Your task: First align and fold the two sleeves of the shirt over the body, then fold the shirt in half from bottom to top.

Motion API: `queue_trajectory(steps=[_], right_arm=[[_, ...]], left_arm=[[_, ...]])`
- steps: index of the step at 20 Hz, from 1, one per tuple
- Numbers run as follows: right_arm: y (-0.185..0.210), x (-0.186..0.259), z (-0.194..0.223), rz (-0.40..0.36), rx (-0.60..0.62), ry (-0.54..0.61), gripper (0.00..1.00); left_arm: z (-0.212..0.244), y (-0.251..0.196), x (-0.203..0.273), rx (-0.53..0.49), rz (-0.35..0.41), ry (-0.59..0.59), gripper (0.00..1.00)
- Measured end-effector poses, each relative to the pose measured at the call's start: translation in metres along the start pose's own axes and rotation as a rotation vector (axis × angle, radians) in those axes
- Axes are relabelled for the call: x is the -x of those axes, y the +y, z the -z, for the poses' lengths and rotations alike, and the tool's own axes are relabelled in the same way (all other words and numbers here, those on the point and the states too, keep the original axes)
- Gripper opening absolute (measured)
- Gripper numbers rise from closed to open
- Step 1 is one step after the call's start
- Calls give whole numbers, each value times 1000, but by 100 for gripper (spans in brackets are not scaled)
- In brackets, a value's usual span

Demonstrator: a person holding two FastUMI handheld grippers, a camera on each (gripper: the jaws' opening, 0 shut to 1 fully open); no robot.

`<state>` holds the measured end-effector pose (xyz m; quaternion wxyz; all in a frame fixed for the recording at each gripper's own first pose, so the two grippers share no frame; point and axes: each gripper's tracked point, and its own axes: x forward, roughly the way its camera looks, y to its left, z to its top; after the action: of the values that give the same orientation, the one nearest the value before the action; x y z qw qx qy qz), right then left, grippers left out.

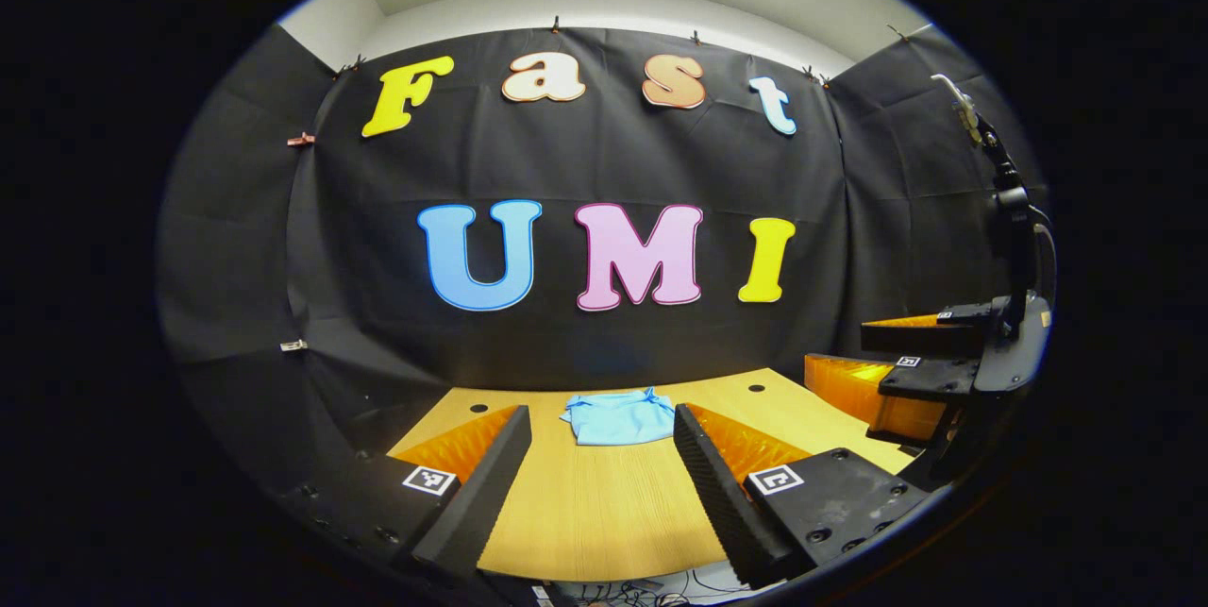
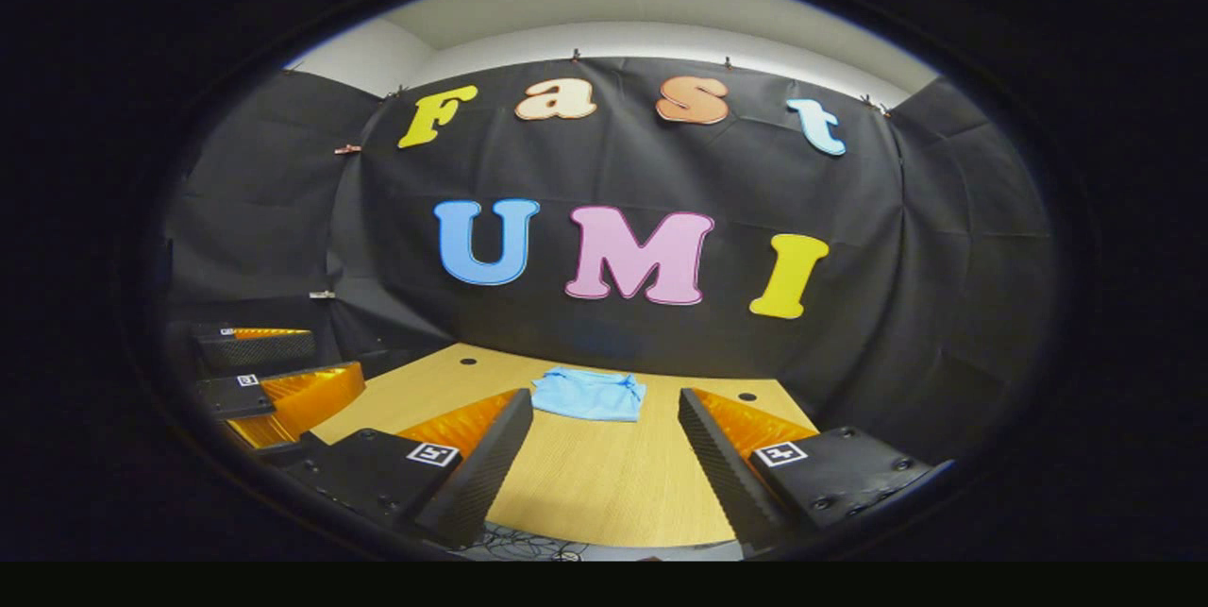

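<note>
We see the shirt [image 1: 618,416] lying as a small folded bundle on the worktop [image 1: 604,503]; both tongs [image 1: 599,456] [image 2: 604,442] hang open, empty, well back: folding looks finished.

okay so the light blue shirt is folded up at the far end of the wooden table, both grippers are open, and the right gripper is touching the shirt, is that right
Not quite. The right gripper is not touching the folded light blue shirt; the right gripper view shows bare wooden table between its open fingers and the shirt. The rest holds: the shirt lies folded at the table's far end, and the left gripper is open too, also apart from the shirt.
</note>
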<state>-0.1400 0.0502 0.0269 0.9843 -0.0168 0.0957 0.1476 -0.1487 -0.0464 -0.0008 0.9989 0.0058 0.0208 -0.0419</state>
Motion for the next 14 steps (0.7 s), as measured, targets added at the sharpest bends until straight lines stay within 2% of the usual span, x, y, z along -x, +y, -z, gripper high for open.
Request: queue_trajectory(steps=[14], right_arm=[[15,-7,13,34,1,27,97]], left_arm=[[8,16,-10,17,2,21,97]])
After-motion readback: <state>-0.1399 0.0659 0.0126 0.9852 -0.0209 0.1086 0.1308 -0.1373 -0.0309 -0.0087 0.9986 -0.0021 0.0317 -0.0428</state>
